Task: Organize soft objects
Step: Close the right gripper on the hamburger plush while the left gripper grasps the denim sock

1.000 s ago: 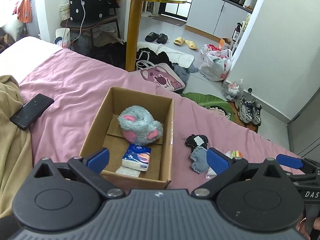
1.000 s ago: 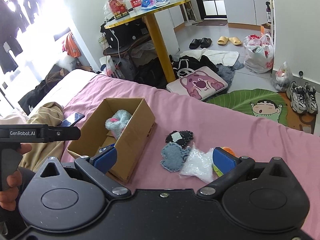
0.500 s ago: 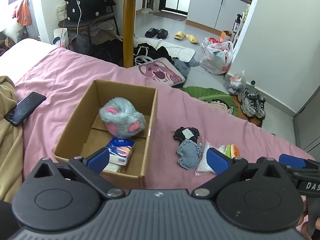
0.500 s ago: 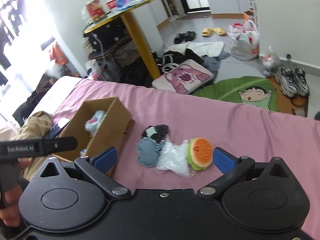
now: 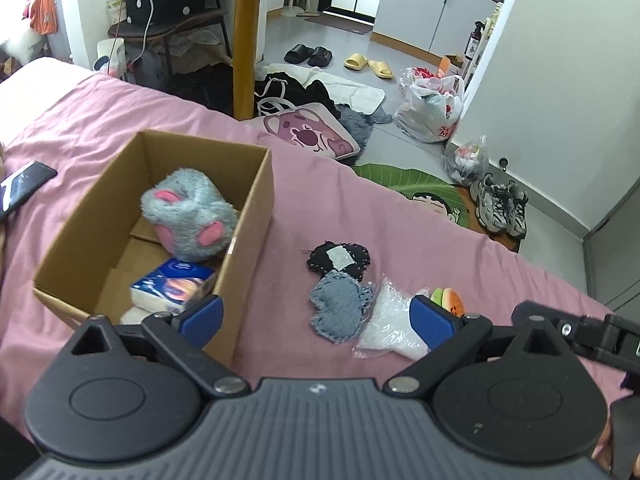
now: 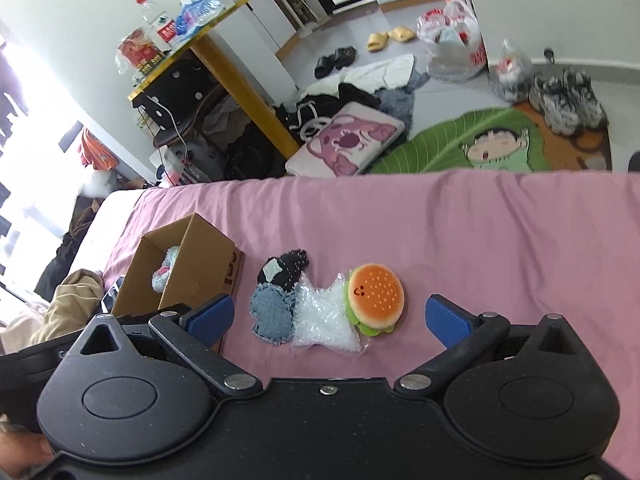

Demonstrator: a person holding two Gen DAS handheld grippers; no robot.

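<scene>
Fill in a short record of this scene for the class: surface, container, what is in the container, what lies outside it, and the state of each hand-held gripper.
surface: pink bedsheet
container: open cardboard box
in the container: grey-and-pink plush, tissue pack
outside the container: black fuzzy piece, grey fuzzy piece, clear plastic bag, burger plush
left hand-held gripper: open, empty
right hand-held gripper: open, empty

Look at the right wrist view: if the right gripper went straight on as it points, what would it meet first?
Probably the clear plastic bag, lying between the open right gripper's fingers, with the burger plush just beside it; depth is uncertain.
</scene>
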